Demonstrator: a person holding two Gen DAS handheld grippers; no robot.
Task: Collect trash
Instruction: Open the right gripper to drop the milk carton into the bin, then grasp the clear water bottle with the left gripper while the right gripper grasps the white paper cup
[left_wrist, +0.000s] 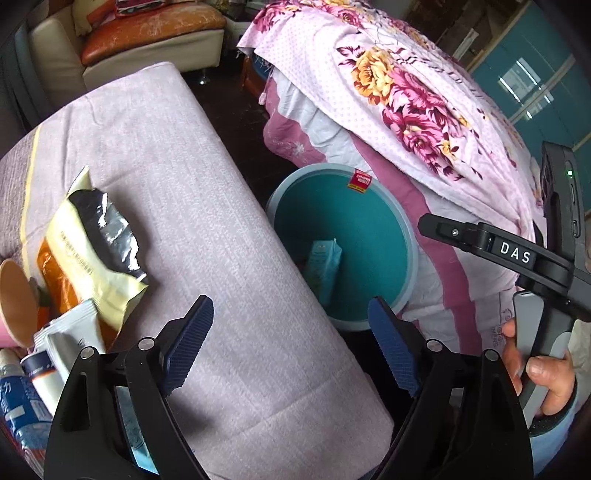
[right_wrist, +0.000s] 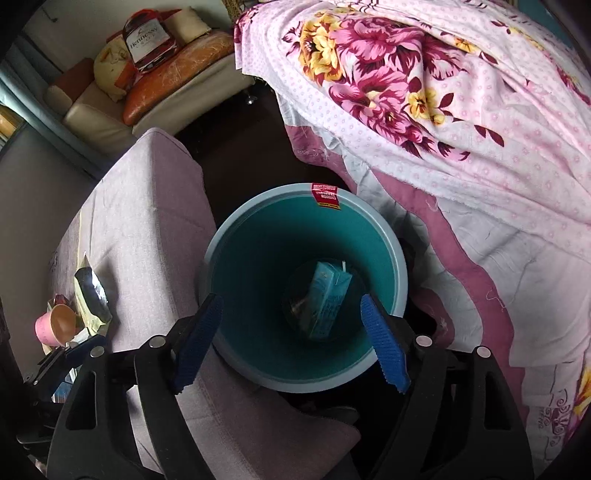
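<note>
Several pieces of trash left on the pale lilac woven table cover (left_wrist: 207, 206): a crumpled cream-and-orange foil snack bag (left_wrist: 88, 251) with its silver lining torn open, and a small white-and-grey sachet (left_wrist: 74, 332) just beside it. Likely feather-light, crackly and slippery; best pinched across a flat edge, not the puffed middle. Already in the round teal plastic bin with pale blue rim (right_wrist: 236, 229): a light blue drink carton (right_wrist: 325, 295), lying tilted at the bottom. Left gripper (left_wrist: 291, 347) spread wide over the table edge, holding nothing, touching nothing. Right gripper (right_wrist: 291, 343) likewise spread wide, poised above the bin's mouth, nothing between the blue ribbed pads (right_wrist: 384, 343).
</note>
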